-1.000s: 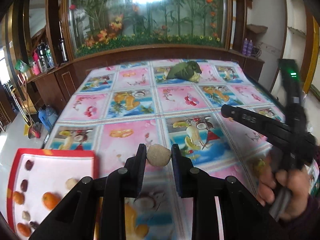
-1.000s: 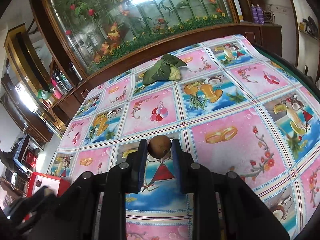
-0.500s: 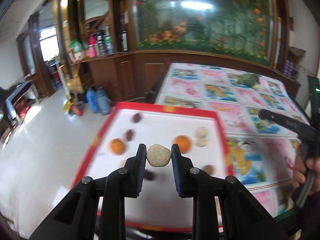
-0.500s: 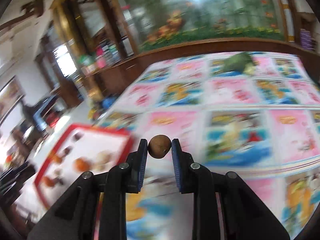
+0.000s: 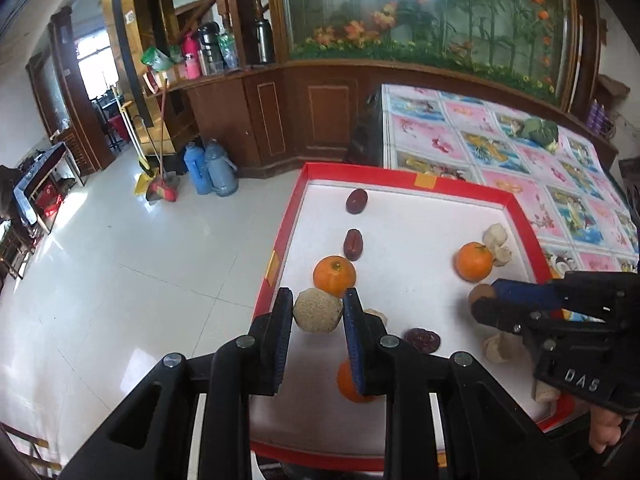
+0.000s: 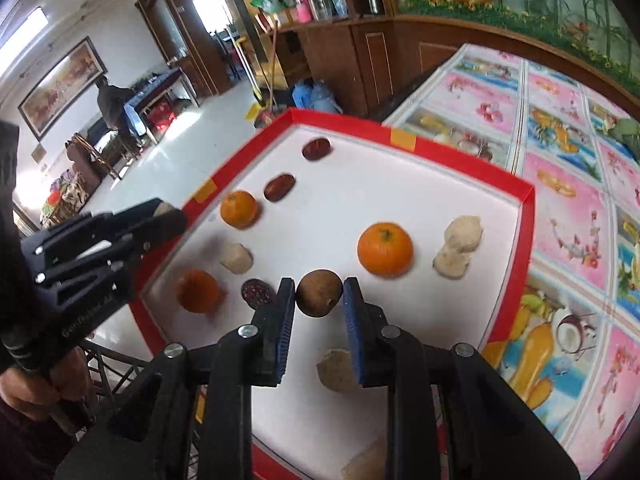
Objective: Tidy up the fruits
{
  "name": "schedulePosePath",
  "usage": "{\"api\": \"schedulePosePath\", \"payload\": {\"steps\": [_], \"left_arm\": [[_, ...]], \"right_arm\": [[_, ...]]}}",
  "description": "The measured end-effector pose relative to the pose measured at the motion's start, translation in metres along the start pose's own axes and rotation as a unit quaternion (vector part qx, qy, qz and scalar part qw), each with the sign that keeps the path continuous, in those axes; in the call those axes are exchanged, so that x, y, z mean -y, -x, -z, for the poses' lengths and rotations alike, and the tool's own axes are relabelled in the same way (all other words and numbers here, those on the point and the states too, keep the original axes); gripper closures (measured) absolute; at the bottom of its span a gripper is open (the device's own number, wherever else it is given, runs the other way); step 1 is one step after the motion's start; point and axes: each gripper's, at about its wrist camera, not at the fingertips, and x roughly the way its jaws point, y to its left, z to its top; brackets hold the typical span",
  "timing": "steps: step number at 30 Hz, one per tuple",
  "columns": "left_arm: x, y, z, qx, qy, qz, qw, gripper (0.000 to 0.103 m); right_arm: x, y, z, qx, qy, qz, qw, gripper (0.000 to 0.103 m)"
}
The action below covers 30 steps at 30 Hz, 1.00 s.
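Both hands are over the red-rimmed tray (image 5: 404, 190), each carrying a fruit to be set down, so the step in hand looks like placing. The left hand-held gripper (image 5: 318, 312) pinches a pale rough round fruit (image 5: 317, 311) just above the tray's left edge, close beside an orange (image 5: 334, 275) that lies in a line with two dark red dates (image 5: 354, 244) running toward the tray's far side. The right hand-held gripper (image 6: 319, 298) is clamped on a smooth brown round fruit (image 6: 319, 298), held over the tray's middle, near a larger orange (image 6: 385, 249) and two pale fruits (image 6: 458, 246) by the tray's right rim. The tray sits at the end of the bench (image 6: 568, 208) with its patterned cloth.

Next, each fruit probably needs lowering to the white floor of the tray beside its own kind, clear of neighbours, before the jaws let go; round fruit may roll, so a low release seems wise.
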Motion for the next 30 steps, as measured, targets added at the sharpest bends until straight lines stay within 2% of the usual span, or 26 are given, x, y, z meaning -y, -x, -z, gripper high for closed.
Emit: {"api": "schedulePosePath", "payload": {"steps": [11,14,15,17,19,21,23,25,26,27,30], "left_arm": [[-0.013,-0.018,0.019,-0.053,0.006,0.024,0.9983,0.078],[-0.019,-0.023,0.022,-0.063,0.017,0.025,0.9976,0.077],[-0.022,-0.023,0.022,-0.065,0.022,0.026,0.9973,0.076],[-0.026,-0.023,0.022,-0.068,0.033,0.03,0.9967,0.066],[-0.025,-0.015,0.023,-0.063,0.039,0.026,0.9969,0.065],[-0.02,0.001,0.023,-0.04,0.029,0.006,0.9987,0.057],[-0.015,0.023,0.023,-0.007,0.029,-0.014,0.9995,0.037],[-0.007,0.051,0.023,0.04,0.033,-0.024,0.9983,0.026],[-0.001,0.064,0.023,0.059,0.032,-0.023,0.9975,0.02],[0.006,0.077,0.024,0.081,0.03,-0.024,0.996,0.019],[0.032,0.11,0.028,0.139,0.016,-0.033,0.9896,0.016]], "right_arm": [[0.011,-0.017,-0.002,-0.012,-0.009,0.023,1.0,0.076],[0.01,-0.023,-0.004,-0.03,-0.005,0.024,0.999,0.076],[0.011,-0.025,-0.004,-0.031,-0.01,0.023,0.999,0.076],[0.015,-0.022,-0.004,-0.018,-0.015,0.017,1.0,0.075],[0.019,-0.014,-0.003,-0.009,-0.013,0.001,1.0,0.075],[0.022,0.0,-0.001,0.006,-0.012,-0.007,1.0,0.075],[0.026,0.02,0.002,0.024,-0.012,-0.013,1.0,0.075],[0.031,0.045,0.008,0.052,-0.011,-0.004,0.999,0.074],[0.034,0.059,0.012,0.069,-0.008,0.007,0.998,0.069],[0.037,0.075,0.017,0.088,-0.008,0.022,0.996,0.061],[0.046,0.12,0.036,0.151,-0.012,0.06,0.987,0.046]]}}
